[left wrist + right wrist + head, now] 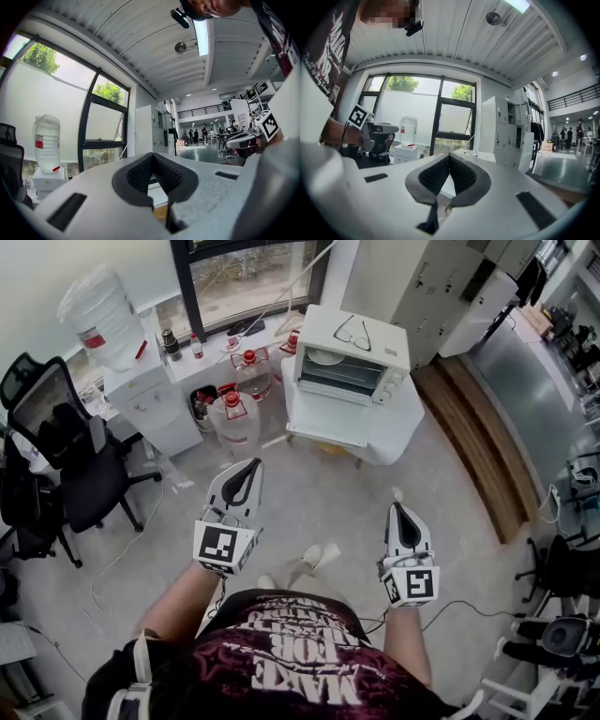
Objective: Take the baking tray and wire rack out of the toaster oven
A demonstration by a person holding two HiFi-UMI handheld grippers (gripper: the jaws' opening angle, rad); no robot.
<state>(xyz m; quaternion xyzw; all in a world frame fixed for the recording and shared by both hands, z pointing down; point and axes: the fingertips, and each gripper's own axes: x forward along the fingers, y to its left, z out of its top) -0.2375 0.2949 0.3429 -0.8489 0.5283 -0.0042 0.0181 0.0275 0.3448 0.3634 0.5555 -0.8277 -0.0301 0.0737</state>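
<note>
**Both hand-held grippers clenched and empty, well short of the toaster oven**

The toaster oven (352,360) stands on a low white desk (361,427) near the window (248,277), its glass door facing the person. The baking tray and wire rack cannot be told apart through the glass from the head view. A pair of glasses (352,332) lies on the oven's top.

The left hand-held gripper (246,470) is held level, its jaws closed tip to tip with nothing between them. The right hand-held gripper (397,512) is in the same condition: level, jaws together, empty. Both are well apart from the oven, above the grey floor (309,493) in front of the desk.

Surroundings:
- Two water jugs (234,413) with red caps stand on the floor just beside the desk's left corner.
- A water dispenser (141,395) carrying a large bottle (98,315) stands further left against the wall.
- Black office chairs (80,460) occupy the left side.
- A wooden strip (478,442) runs along the floor right of the desk.
- White cabinets (441,282) stand behind it.
- A thin cable (122,549) trails across the floor at the left.
</note>
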